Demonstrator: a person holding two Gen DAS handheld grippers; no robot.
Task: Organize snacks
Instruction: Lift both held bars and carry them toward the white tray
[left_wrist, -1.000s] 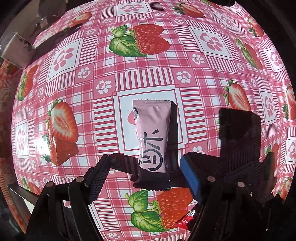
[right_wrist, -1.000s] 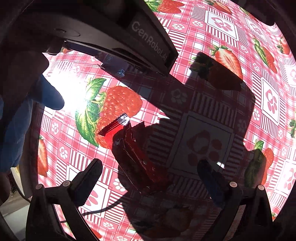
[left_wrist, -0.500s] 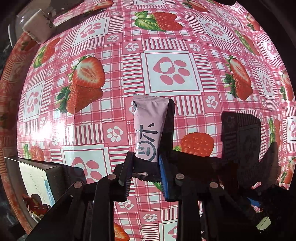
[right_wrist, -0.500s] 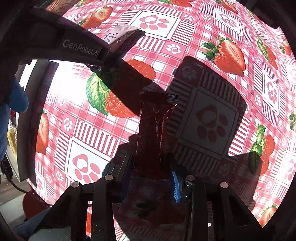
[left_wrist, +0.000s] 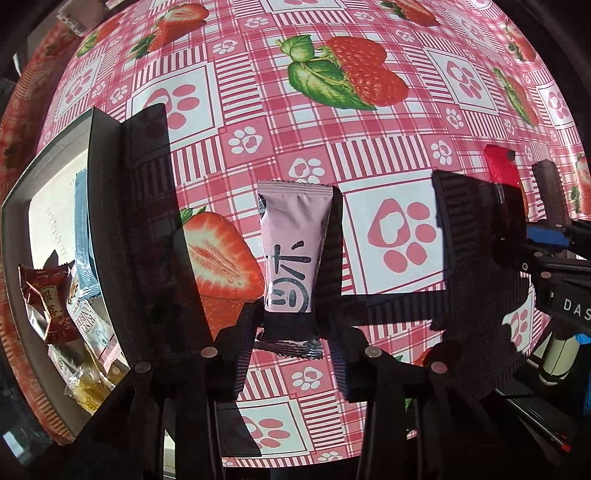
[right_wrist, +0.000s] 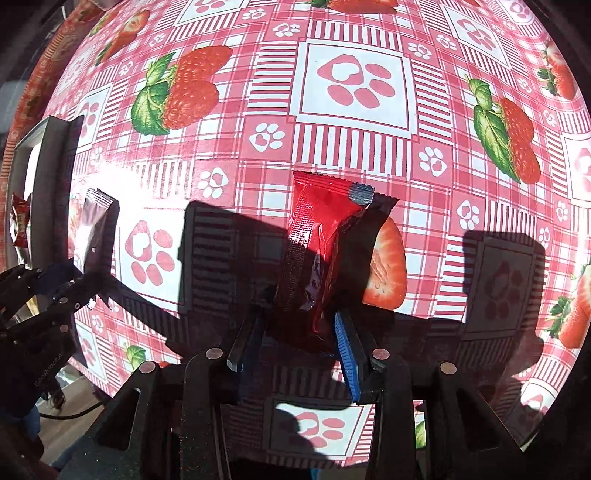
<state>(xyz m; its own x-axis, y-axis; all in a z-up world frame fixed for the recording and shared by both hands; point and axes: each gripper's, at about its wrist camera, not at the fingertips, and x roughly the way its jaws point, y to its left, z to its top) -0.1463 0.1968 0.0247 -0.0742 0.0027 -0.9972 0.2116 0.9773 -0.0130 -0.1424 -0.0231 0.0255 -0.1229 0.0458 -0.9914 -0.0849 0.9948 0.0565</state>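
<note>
Left gripper (left_wrist: 291, 332) pinching pink snack packet (left_wrist: 291, 251); right gripper (right_wrist: 299, 332) pinching red snack packet (right_wrist: 317, 236).

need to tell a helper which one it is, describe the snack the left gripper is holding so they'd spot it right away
Start at the strawberry-and-paw-print tablecloth, with the dark-walled snack box at its left edge. Just right of that box, the left gripper holds the pink packet upright by its dark bottom end. It is pale pink with bold dark characters, unlike the glossy red packet in the right gripper.
</note>
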